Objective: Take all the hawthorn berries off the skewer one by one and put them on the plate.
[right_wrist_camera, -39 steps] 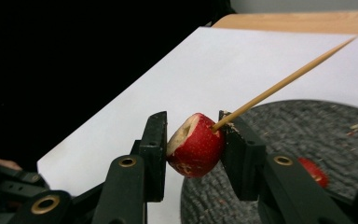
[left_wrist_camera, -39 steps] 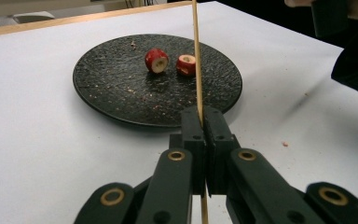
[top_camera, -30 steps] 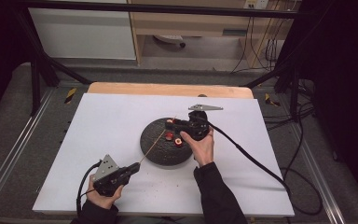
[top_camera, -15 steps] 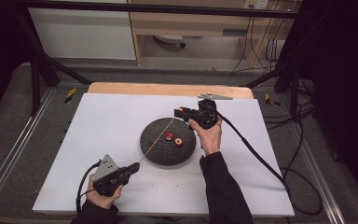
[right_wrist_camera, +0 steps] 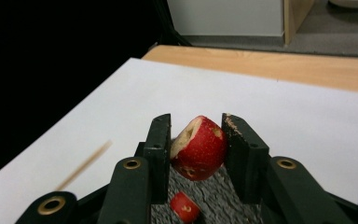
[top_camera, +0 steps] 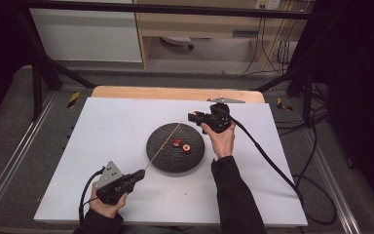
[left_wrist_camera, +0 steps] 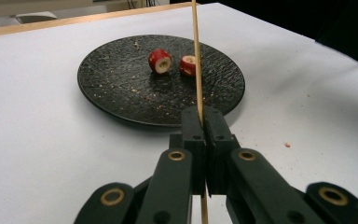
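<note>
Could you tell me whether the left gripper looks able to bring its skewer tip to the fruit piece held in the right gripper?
Probably yes: the left gripper is shut on the skewer, and nothing stands between its tip and the fruit piece in the right gripper.

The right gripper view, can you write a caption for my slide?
Right gripper shut on a red fruit piece, lifted above the dark plate, another piece lying below.
</note>
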A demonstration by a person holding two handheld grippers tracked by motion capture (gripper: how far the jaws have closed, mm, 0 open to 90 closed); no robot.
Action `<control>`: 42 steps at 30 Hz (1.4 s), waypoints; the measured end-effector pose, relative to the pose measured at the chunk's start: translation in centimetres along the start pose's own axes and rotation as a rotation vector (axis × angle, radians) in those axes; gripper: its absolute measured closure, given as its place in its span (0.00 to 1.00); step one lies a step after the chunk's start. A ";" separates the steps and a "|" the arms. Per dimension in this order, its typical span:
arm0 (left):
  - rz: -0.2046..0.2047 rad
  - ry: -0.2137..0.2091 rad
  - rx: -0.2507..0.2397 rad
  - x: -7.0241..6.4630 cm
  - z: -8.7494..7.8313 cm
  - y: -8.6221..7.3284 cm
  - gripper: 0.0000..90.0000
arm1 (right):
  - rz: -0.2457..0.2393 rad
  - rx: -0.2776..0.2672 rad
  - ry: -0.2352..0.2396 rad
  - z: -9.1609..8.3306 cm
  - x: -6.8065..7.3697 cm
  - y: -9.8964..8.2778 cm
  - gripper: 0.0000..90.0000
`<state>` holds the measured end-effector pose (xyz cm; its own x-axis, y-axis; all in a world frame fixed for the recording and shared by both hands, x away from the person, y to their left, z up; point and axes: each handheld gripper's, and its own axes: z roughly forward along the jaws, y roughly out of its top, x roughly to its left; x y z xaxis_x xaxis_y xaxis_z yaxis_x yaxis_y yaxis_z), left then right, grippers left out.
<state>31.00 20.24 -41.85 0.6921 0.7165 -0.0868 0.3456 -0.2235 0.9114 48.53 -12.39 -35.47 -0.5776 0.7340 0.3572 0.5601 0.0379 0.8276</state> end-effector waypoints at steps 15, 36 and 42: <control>-0.002 0.002 0.012 0.1 0.2 -0.1 0.98 | -0.016 0.158 -0.051 5.0 -1.9 -6.8 0.71; -0.005 0.009 0.037 0.1 0.7 0.0 0.98 | -0.112 0.083 -0.015 -1.6 -1.1 -7.3 0.27; -0.006 0.014 0.050 0.1 1.0 0.2 0.98 | -0.138 0.072 -0.003 -4.6 -1.8 -9.3 0.14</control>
<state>31.79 19.66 -42.07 0.6810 0.7272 -0.0859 0.3812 -0.2518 0.8895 41.70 -17.16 -41.80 -0.6501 0.7205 0.2412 0.5167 0.1866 0.8356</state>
